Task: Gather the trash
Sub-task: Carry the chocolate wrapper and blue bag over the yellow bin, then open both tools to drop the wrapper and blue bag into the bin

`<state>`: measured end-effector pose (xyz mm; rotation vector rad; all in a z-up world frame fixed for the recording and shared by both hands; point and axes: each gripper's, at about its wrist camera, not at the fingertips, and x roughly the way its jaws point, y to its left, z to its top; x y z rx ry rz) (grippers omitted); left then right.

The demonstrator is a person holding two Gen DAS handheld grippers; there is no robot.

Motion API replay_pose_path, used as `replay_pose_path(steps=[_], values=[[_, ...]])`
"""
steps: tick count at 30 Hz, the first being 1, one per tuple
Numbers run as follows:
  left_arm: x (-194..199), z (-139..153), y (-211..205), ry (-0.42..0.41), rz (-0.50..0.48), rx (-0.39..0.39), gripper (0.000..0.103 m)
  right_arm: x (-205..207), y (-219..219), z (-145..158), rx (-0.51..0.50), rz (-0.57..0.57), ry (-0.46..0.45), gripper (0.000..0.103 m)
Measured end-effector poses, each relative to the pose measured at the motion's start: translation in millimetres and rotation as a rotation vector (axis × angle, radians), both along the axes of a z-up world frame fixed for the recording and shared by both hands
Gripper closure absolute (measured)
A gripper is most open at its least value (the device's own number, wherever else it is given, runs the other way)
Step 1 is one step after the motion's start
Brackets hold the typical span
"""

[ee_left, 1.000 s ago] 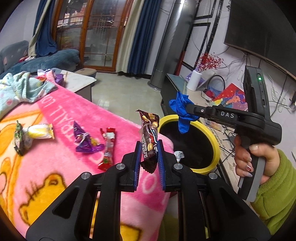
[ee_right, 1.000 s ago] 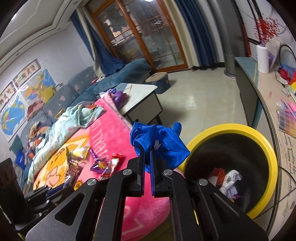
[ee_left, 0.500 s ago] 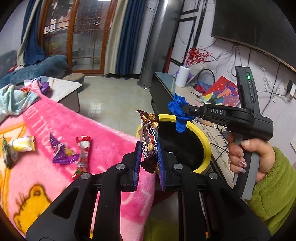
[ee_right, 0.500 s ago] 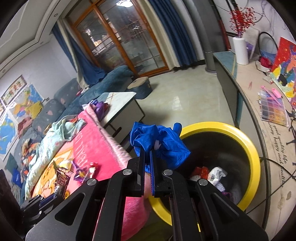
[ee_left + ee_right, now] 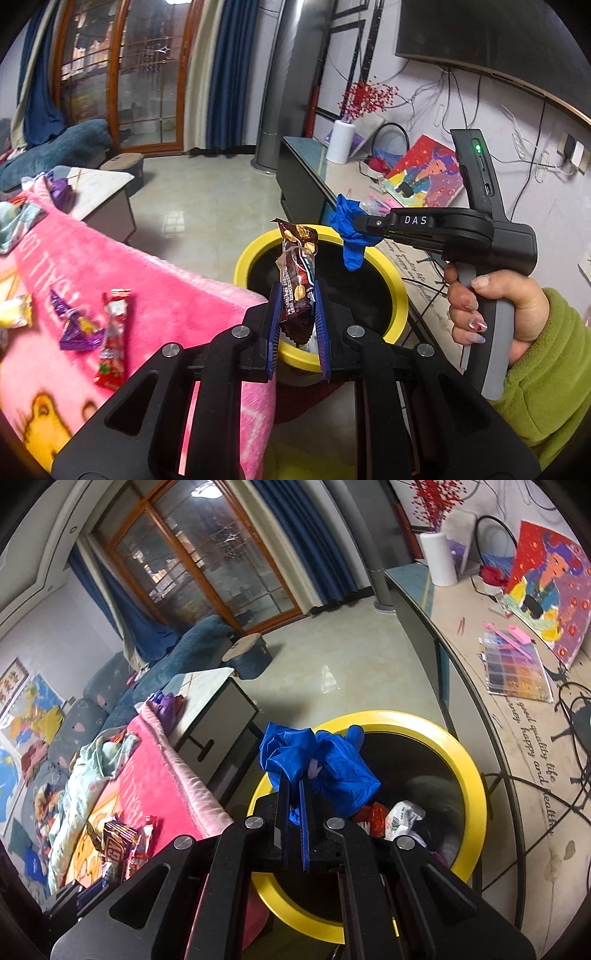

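Observation:
My left gripper (image 5: 297, 295) is shut on a brown peanut-bar wrapper (image 5: 297, 273), which stands upright just at the near rim of the yellow-rimmed black bin (image 5: 397, 291). My right gripper (image 5: 293, 792) is shut on a crumpled blue glove (image 5: 328, 760) and hangs over the left part of the bin (image 5: 476, 786). The left wrist view shows the right gripper (image 5: 354, 226) with the glove (image 5: 351, 236) above the bin's far rim, held by a hand in a green sleeve. Red and white trash (image 5: 400, 814) lies inside the bin.
Red (image 5: 112, 343), purple (image 5: 75, 328) and yellow-white (image 5: 14, 312) wrappers lie on the pink blanket (image 5: 166, 295) left of the bin. A TV stand (image 5: 517, 746) with papers, cables and a painting runs along the right. A low side table (image 5: 218, 709) stands behind the blanket.
Both grippers have moved toward the bin with their loads. The bin now sits larger and nearer the middle of each view, and the glove hangs over its opening.

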<state>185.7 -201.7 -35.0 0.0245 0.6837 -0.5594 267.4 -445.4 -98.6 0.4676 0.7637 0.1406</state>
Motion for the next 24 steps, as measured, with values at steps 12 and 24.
replay_pose_path(steps=[12, 24], values=[[24, -21, -32, 0.056, -0.057, 0.02, 0.091, 5, -23, -19, 0.038, -0.033, 0.058, 0.098], [41, -38, -52, 0.09, -0.091, 0.051, 0.091, 8, -38, -29, 0.075, -0.054, 0.078, 0.098]])
